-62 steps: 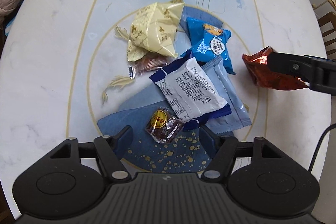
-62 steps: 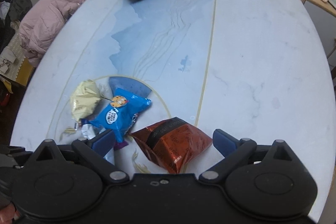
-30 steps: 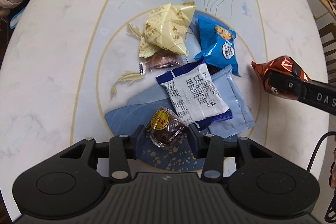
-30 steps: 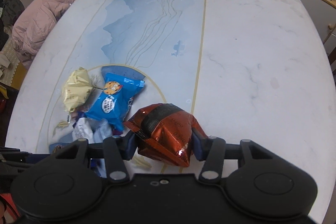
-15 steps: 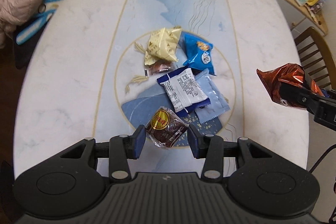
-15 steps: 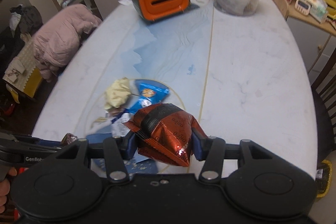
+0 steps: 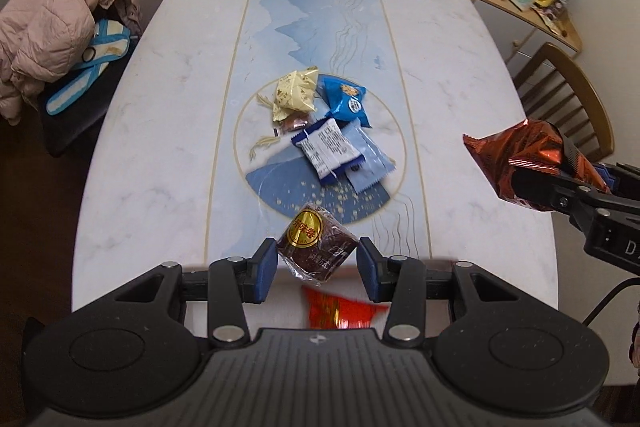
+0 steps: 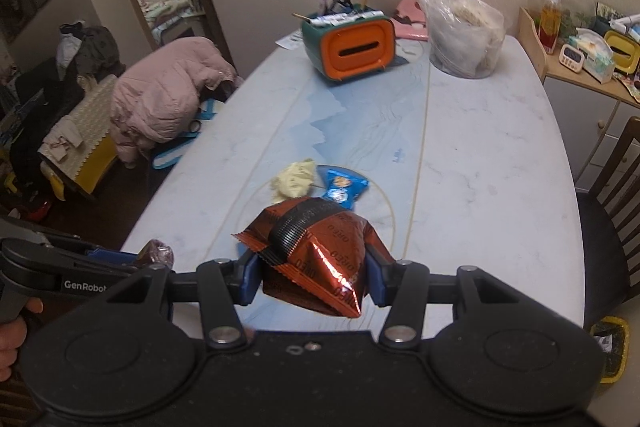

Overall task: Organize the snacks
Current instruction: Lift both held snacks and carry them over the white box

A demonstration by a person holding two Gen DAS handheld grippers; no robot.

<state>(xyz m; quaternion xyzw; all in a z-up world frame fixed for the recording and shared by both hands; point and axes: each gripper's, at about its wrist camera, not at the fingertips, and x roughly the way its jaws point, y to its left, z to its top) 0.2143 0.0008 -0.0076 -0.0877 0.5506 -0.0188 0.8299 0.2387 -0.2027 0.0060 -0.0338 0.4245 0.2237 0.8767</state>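
Left wrist cam: my left gripper pinches a small dark candy in crinkly clear wrap w/ a round gold sticker, lifted above the marble table. A red wrapper sits under it (blurry, prob. foil).

Right wrist cam: my right gripper squeezes a puffy copper-foil Oreo pack off the table; pale yellow pouch & blue packet lie beyond.

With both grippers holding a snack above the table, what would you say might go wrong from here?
The left gripper pinches the dark candy through loose clear wrap, so it might slip out and fall.

The right gripper squeezes the puffy copper Oreo pack across its middle; too much pressure may crush what is inside.

The two grippers are close side by side, so a sideways swing might knock them together.
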